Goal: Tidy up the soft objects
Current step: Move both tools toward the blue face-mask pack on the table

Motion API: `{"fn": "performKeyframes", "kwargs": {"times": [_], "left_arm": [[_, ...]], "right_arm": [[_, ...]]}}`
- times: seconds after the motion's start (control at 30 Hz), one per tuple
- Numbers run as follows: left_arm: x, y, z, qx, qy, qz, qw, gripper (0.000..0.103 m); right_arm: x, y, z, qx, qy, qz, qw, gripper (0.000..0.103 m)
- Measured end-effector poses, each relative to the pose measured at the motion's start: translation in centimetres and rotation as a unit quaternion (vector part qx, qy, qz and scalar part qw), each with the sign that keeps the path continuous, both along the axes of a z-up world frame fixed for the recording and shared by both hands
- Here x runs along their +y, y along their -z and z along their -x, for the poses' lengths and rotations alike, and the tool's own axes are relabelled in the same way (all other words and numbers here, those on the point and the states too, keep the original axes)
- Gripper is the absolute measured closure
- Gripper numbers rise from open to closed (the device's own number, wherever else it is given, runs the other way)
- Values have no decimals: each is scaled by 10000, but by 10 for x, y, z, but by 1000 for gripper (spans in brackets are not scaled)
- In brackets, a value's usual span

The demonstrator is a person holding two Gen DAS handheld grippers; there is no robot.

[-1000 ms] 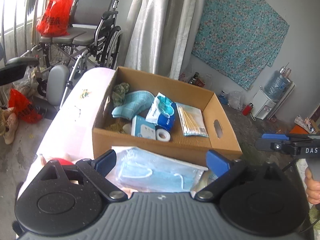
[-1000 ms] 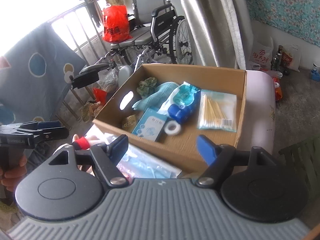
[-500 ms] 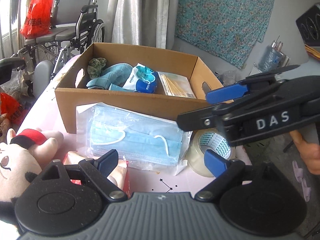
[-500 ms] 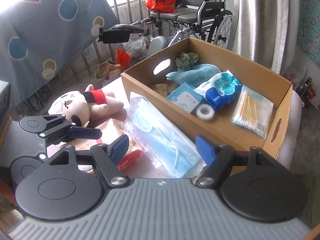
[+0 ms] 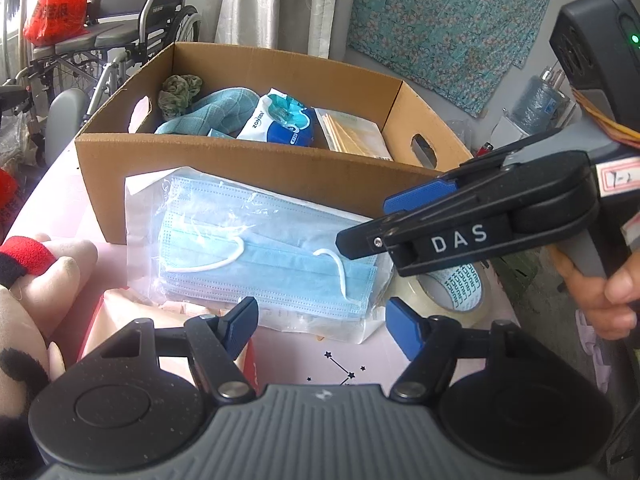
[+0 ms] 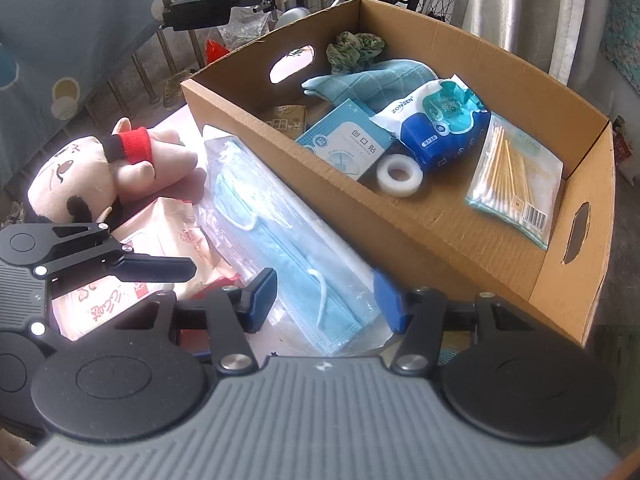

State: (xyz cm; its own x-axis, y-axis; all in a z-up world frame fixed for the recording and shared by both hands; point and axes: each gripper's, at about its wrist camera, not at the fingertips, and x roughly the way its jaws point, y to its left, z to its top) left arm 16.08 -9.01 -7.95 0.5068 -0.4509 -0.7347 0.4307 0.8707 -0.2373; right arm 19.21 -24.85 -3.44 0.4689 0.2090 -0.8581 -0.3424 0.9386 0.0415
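Observation:
A clear pack of blue face masks (image 5: 260, 248) (image 6: 288, 240) lies on the pink table against the front of the cardboard box (image 5: 240, 164) (image 6: 420, 224). My left gripper (image 5: 322, 326) (image 6: 176, 270) hangs just short of the pack's near edge. Its jaws are closing and the pads touch nothing. My right gripper (image 6: 324, 300) (image 5: 380, 220) straddles the pack's end. Its jaws are closing too, with the pack between them and no pad pressing on it. A plush toy (image 6: 100, 176) (image 5: 36, 280) with a red band lies to the left. A pink tissue pack (image 6: 160, 232) lies beside it.
Inside the box are a teal cloth (image 6: 368, 76), a green rag (image 6: 352, 50), wet wipes (image 6: 436, 120), a plaster box (image 6: 348, 140), a white tape ring (image 6: 400, 174) and cotton swabs (image 6: 516, 176). A clear tape roll (image 5: 460, 292) sits right of the masks. A wheelchair (image 5: 132, 32) stands behind.
Both grippers have come down towards the mask pack and their jaws have narrowed. The right gripper has swung in over the pack's right end.

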Motion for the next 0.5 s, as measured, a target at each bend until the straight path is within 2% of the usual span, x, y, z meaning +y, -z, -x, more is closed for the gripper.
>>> {"fn": "performKeyframes", "kwargs": {"times": [0.1, 0.27, 0.5], "left_arm": [[2, 3, -2, 52, -63, 2, 10000, 32], [6, 4, -8, 202, -244, 67, 9995, 32], [13, 9, -16, 549, -461, -5, 9974, 32]], "right_arm": [[0, -1, 1, -115, 28, 12, 9999, 52], [3, 8, -1, -233, 111, 449, 9987, 52], [-14, 24, -12, 12, 477, -23, 9989, 52]]}}
